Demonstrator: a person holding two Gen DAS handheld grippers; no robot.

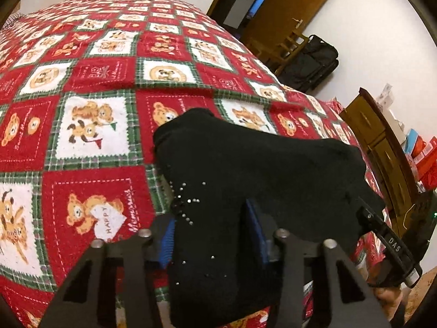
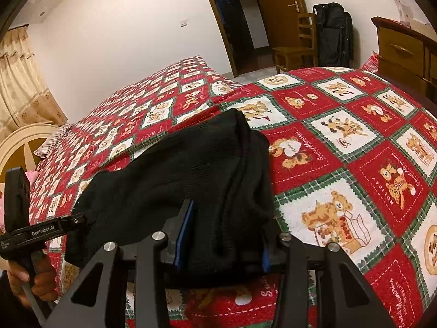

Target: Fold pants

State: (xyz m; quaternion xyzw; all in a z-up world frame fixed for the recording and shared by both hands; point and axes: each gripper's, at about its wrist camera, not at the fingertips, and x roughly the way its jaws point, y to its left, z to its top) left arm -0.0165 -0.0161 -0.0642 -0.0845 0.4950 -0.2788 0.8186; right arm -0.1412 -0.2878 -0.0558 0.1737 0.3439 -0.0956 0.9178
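Black pants (image 1: 259,169) bunched into thick folded bundle, lifted partly off bed (image 1: 95,82), stretched between both tools. Left hand-held gripper (image 1: 213,232) clamped on sequinned end; right hand-held gripper (image 2: 222,237) pinching opposite end, several layers thick. Judgement: fold well advanced, final fold and laying flat remain. Layer count, waistband, leg ends hidden in dark cloth; fingertips buried.
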